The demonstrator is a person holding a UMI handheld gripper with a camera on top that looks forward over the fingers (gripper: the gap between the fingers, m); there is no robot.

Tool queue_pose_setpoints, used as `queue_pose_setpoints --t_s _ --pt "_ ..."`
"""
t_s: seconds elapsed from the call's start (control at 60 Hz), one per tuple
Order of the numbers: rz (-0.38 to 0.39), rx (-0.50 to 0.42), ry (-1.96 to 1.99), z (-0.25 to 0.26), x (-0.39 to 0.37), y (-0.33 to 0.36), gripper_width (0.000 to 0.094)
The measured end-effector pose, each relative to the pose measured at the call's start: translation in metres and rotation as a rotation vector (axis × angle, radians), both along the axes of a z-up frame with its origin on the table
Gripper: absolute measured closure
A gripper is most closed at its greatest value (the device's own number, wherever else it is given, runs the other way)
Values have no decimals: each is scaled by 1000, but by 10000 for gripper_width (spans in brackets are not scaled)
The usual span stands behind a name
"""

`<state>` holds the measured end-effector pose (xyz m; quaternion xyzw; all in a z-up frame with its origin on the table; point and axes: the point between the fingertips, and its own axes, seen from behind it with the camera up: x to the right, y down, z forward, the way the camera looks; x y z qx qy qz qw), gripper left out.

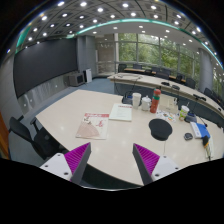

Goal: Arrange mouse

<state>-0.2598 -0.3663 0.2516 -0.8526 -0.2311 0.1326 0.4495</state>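
My gripper (111,152) is open and empty, held above the near edge of a large pale table (110,135). Its magenta pads (75,157) stand wide apart with nothing between them. A round black mouse pad (160,129) lies on the table ahead and to the right of the fingers. A small dark object (165,118) that may be the mouse sits at the pad's far edge; it is too small to tell for certain.
A pink printed sheet (93,125) and a white paper (121,112) lie ahead left. Cups (137,99), a red can (146,103) and a bottle (155,100) stand beyond. A blue item (203,130) and clutter lie right. Black chairs (25,135) stand left.
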Motion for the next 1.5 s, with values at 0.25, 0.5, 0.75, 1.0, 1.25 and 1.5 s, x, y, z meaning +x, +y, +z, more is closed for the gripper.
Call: queue_pose_setpoints --t_s 0.25,0.5,0.75,1.0,1.25,1.5 --pt "-170 -58 -48 -49 110 31 77" --pt "-372 -77 -99 -119 253 86 78" --pt "-428 -6 -92 -172 336 219 80" --pt "-488 -57 -41 -229 388 345 76" --pt "-539 -99 13 -262 424 426 81" --pt "-525 -95 41 -259 424 481 88"
